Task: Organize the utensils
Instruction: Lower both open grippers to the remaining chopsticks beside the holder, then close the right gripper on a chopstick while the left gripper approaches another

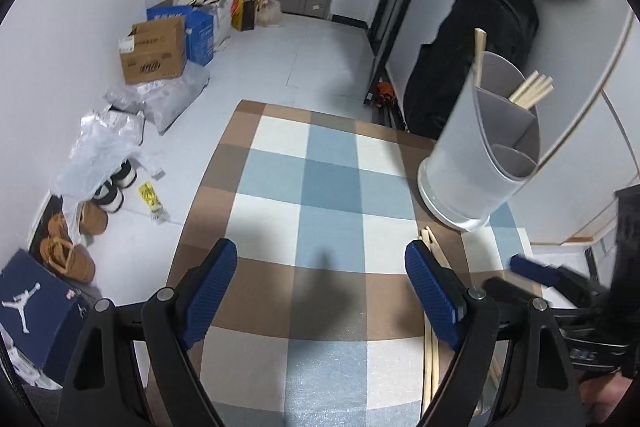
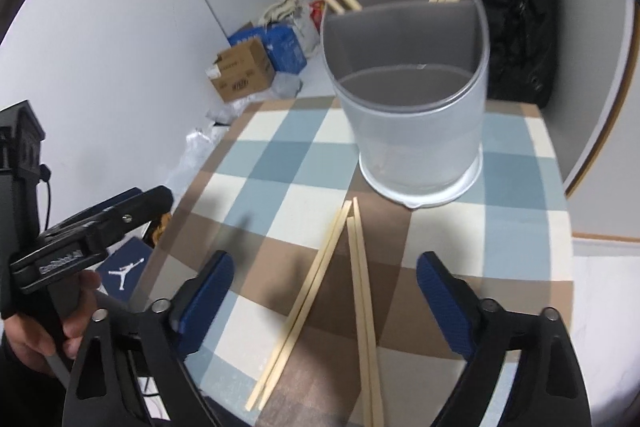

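Cardboard box [image 1: 154, 49] beside blue box [image 1: 200, 31]; brown shoes [image 1: 68, 251], black bag [image 1: 472, 59] on floor

chopsticks [image 2: 362, 307]: we are noting pale, matt wood
holder [image 2: 416, 131]: frosted translucent plastic
gripper pads [image 2: 442, 303]: ribbed blue rubber
tablecloth [image 2: 280, 163]: matt checked cloth

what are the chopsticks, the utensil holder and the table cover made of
Chopsticks: pale, matte, square-cut sticks, likely bamboo or light wood, unlacquered by the look.
Utensil holder: frosted translucent wall with opaque grey dividers inside, most likely plastic.
Table cover: blue, cream and brown checks with a soft sheen lying flat; it could be woven cloth or vinyl, the pictures leave it open.
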`<action>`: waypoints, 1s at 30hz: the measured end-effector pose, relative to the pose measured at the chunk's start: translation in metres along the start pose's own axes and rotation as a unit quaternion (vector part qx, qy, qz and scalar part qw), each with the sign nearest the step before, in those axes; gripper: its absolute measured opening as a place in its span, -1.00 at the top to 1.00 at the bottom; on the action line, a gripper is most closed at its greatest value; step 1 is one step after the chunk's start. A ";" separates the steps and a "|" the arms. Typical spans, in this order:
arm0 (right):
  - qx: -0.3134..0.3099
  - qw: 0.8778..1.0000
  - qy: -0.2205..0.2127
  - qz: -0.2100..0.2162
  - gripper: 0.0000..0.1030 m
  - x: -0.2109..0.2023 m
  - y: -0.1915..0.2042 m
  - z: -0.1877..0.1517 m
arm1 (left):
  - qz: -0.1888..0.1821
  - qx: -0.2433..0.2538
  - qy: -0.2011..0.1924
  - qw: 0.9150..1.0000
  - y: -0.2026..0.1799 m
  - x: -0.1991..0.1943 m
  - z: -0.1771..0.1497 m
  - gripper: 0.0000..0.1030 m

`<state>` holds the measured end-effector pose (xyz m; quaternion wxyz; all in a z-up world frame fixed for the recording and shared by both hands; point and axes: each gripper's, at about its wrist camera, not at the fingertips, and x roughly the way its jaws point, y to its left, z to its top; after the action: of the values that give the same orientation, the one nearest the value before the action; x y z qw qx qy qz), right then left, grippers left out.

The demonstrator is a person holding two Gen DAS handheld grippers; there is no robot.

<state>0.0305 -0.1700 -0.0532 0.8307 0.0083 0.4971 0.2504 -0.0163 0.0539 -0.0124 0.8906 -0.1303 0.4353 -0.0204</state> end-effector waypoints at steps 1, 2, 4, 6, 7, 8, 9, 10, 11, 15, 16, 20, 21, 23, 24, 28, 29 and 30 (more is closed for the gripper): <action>0.004 1.000 0.008 0.006 -0.45 0.005 0.000 0.001 | -0.002 -0.010 0.002 1.000 0.003 0.000 0.001 -0.61; 0.009 1.000 0.018 0.013 -0.34 0.012 0.001 0.001 | -0.004 -0.018 0.003 1.000 0.006 0.000 0.002 -0.61; 0.025 0.999 0.034 0.030 -0.22 0.022 0.001 0.002 | -0.009 -0.029 0.002 1.000 0.011 -0.001 0.003 -0.61; 0.043 0.997 0.048 0.040 -0.13 0.033 0.001 0.002 | -0.011 -0.034 0.000 0.999 0.014 -0.002 0.004 -0.61; 0.050 0.996 0.055 0.039 -0.06 0.038 0.000 0.001 | -0.013 -0.036 0.000 0.999 0.015 -0.002 0.004 -0.61; 0.055 0.996 0.062 0.042 0.05 0.043 0.000 0.000 | -0.015 -0.038 0.000 0.999 0.016 -0.003 0.004 -0.61; 0.058 0.995 0.069 0.043 0.08 0.048 0.000 -0.002 | -0.017 -0.039 0.001 0.999 0.017 -0.003 0.005 -0.61; 0.058 0.995 0.073 0.039 0.09 0.050 0.000 -0.003 | -0.020 -0.041 0.003 0.999 0.018 -0.002 0.005 -0.61; 0.058 0.995 0.078 0.033 0.09 0.054 0.001 -0.004 | -0.024 -0.042 0.004 0.999 0.020 -0.001 0.005 -0.61; 0.049 0.996 0.080 0.012 0.10 0.060 0.004 -0.005 | -0.031 -0.049 0.004 0.998 0.024 -0.001 0.007 -0.61; 0.042 0.996 0.080 0.006 0.10 0.060 0.006 -0.004 | -0.032 -0.051 0.003 0.998 0.025 -0.002 0.008 -0.61; 0.015 0.996 0.082 -0.003 0.25 0.066 0.021 -0.003 | -0.035 -0.061 0.001 0.998 0.031 -0.003 0.011 -0.61; 0.010 0.996 0.085 0.003 0.27 0.068 0.026 -0.004 | -0.033 -0.063 0.000 0.997 0.033 -0.003 0.012 -0.61; 0.010 0.996 0.091 0.020 0.43 0.072 0.032 -0.005 | -0.032 -0.067 0.000 0.997 0.035 -0.003 0.013 -0.61; 0.006 0.996 0.088 0.016 0.43 0.073 0.036 -0.006 | -0.031 -0.071 0.000 0.997 0.037 -0.003 0.013 -0.61; -0.007 0.996 0.091 0.011 0.46 0.076 0.046 -0.005 | -0.027 -0.086 0.000 0.996 0.045 -0.003 0.013 -0.61; -0.011 0.996 0.090 0.010 0.46 0.076 0.047 -0.003 | -0.027 -0.090 0.001 0.996 0.047 -0.002 0.014 -0.61; -0.015 0.996 0.088 0.007 0.46 0.076 0.047 0.000 | -0.024 -0.096 0.001 0.995 0.051 -0.002 0.014 -0.61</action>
<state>0.0401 -0.0965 -0.1037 0.7822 -0.0228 0.5640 0.2639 -0.0108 0.1063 -0.0156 0.8727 -0.2257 0.4329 -0.0001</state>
